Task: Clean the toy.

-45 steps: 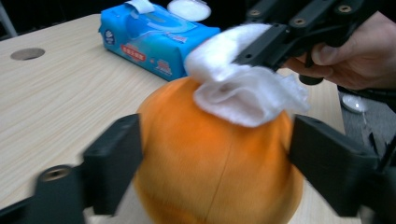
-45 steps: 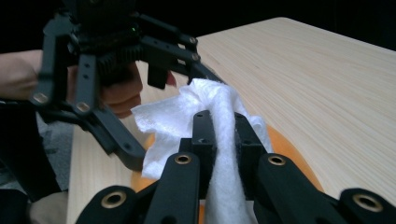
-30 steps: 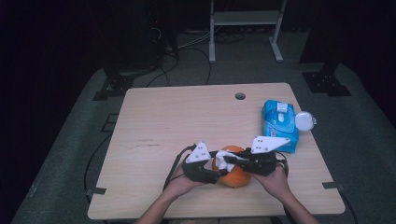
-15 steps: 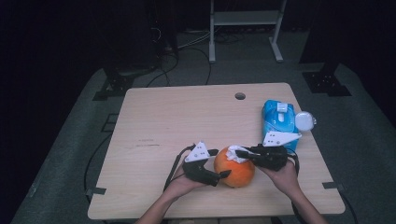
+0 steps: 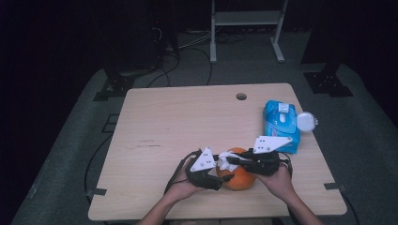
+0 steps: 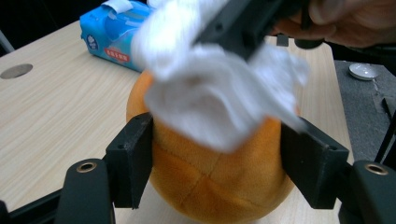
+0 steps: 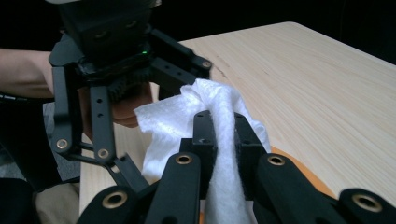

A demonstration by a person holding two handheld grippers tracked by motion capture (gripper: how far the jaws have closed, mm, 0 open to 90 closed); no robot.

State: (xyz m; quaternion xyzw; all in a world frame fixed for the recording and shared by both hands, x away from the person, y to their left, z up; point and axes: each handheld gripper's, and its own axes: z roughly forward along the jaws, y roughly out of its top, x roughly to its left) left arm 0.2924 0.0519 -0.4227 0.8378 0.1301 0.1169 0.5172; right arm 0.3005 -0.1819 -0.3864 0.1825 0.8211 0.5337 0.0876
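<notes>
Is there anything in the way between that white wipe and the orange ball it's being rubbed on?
Nothing visible. The right tongs are shut on the white wipe, which drapes straight onto the top of the orange ball. The left tongs, whose jaws have just been closing, press the ball's two sides, below the wipe.

the white wipe point(image 6: 219, 100) hides the top of the orange ball point(image 6: 210, 182), whose underside the left gripper view cuts off at its bottom edge. in the right gripper view, the wipe and the right tool point(image 7: 222, 140) hide most of the ball, and the blue pack's point(image 5: 281, 124) print is too small to read.
</notes>
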